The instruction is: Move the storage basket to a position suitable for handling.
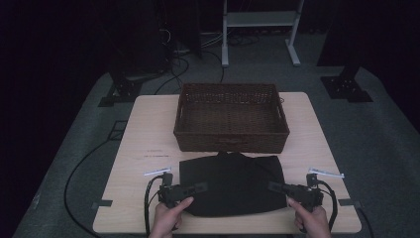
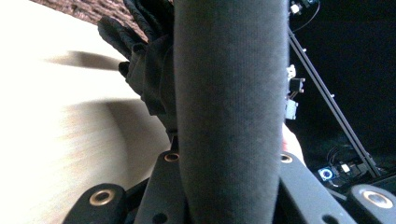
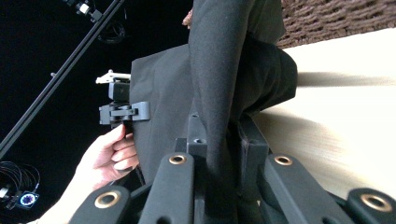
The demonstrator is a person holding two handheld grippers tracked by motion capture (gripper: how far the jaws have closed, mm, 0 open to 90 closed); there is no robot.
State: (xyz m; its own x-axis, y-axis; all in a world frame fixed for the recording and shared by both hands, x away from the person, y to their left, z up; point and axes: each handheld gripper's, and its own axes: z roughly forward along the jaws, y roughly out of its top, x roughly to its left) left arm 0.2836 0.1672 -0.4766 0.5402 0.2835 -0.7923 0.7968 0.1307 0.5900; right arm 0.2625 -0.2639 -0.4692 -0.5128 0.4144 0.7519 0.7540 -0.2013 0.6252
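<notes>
Pale wooden table (image 1: 148, 129) in a dark room; black cloth (image 1: 233, 186) spread at its near edge, pinched at both ends.
Left gripper (image 1: 195, 188) nips the nine-o'clock end, right gripper (image 1: 277, 187) the three-o'clock end; long axis runs between them; wicker basket (image 1: 231, 140) waits at twelve, touching the cloth, nothing between.

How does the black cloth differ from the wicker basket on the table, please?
The black cloth lies flat and soft at the near edge; the wicker basket stands rigid behind it, farther from the person. The cloth is plain matt black, the basket brown and woven. The cloth is pinched at both sides, by the left claw and the right claw; the basket is untouched. Both rest on the table.
</notes>
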